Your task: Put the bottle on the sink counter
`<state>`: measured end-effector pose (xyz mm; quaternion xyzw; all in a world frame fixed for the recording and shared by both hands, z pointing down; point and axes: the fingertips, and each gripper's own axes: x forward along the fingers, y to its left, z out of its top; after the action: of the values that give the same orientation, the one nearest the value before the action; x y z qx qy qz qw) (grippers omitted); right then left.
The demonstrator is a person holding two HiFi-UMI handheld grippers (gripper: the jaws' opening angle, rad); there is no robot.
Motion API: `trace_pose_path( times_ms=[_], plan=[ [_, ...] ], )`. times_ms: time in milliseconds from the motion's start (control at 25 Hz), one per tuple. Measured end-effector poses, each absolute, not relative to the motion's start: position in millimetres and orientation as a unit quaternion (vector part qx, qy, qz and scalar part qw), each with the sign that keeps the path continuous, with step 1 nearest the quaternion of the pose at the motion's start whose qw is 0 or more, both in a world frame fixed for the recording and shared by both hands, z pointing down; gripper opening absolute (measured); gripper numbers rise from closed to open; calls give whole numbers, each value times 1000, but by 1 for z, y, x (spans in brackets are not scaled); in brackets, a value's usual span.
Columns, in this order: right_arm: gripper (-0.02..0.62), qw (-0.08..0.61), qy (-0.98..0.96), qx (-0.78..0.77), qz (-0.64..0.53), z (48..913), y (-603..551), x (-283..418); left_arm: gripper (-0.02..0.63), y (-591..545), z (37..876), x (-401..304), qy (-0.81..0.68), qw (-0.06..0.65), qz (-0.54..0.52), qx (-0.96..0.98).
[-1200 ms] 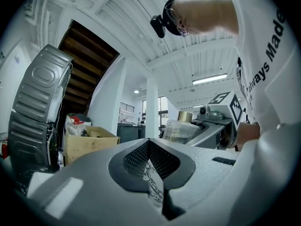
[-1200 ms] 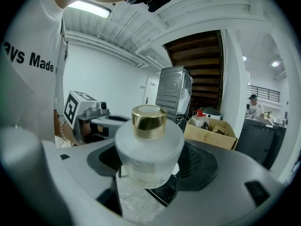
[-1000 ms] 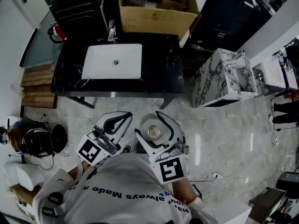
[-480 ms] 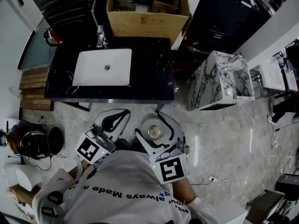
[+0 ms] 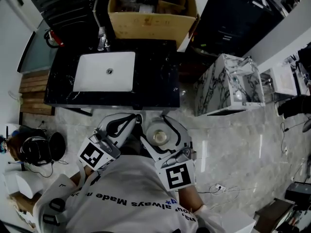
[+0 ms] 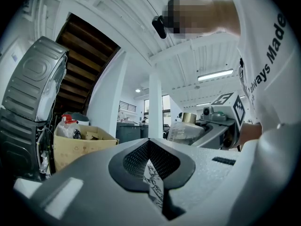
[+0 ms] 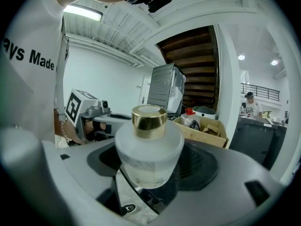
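Black marble sink counter (image 5: 158, 76) with a white rectangular basin (image 5: 104, 72) sits at the top of the head view, well apart from where the person stands on the pale tiled floor (image 5: 233, 144). Down near the person's chest, the right gripper (image 5: 156, 130) has its jaws wrapped around a round frosted-glass bottle with a gold cap (image 5: 159, 137). The left gripper (image 5: 130, 123) is just beside it. An open brown cardboard box (image 5: 150, 21) sits behind the counter.

Left gripper view: jaws pressed together, with nothing between them except a little printed slip (image 6: 153, 185) in the seam. The bottle shows off to the right, in the other gripper.

Right gripper view: jaws pinching the bottle's body on both sides, bottle upright, cap up. Looks like a solid hold to me.

So my read: pickup is done, this is the carry step, and the bottle hasn't reached the counter. The next move needs the bottle taken forward over the dark stone, probably the bare stretch right of the basin. Keep it upright, lower it until the base sits flat, then spread the jaws. Watch the counter's front edge, and don't set it down in the basin.
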<state>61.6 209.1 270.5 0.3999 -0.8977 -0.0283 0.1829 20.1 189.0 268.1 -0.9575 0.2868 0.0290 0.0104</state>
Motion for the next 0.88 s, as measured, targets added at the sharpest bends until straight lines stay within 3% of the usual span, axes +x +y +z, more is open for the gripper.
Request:
trace_pose_path(
  times_ms=[880],
  plan=[
    [333,198,-899,390,-18,284,51,48,3,35,280,8,290,-24,23,-957]
  ],
)
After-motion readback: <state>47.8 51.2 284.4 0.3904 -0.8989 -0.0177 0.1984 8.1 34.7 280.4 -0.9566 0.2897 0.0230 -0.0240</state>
